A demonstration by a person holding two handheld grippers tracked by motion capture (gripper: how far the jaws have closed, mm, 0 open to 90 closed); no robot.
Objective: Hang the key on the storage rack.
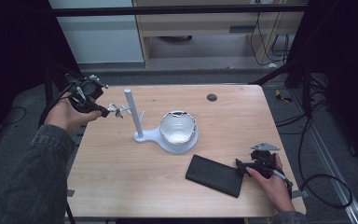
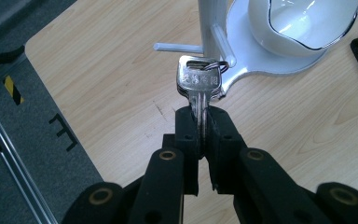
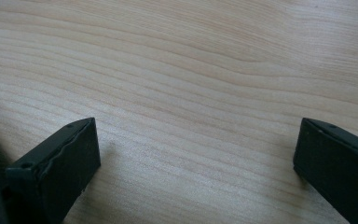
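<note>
The left gripper (image 2: 200,119) is pinching a silver key (image 2: 199,91) by its blade, jaws pressed tight on the metal, with the key's flat head sticking out past the tips. A small ring (image 2: 213,66) threads through the head. Straight ahead of the jaws rises the white post (image 2: 212,23) of a stand, and the key's head sits just beside a short peg (image 2: 223,46) that juts from that post — whether ring and peg touch cannot be told. A second peg (image 2: 177,47) points off to the left of the jaws. Beyond the post and to the right, on the stand's flat base (image 2: 261,65), sits a white bowl (image 2: 303,23) with a shiny rim.

In the high view the left gripper (image 1: 106,111) is held above the table's (image 1: 121,177) left edge, pointing across at the post (image 1: 133,112).

The right gripper (image 3: 196,154) has its jaws spread wide, nothing between them but bare wood, and they hover close over the tabletop (image 3: 191,70). In the high view it (image 1: 240,164) rests near the table's right front corner — a flat black case (image 1: 215,175) lies just beside its tips, well apart from the stand.
</note>
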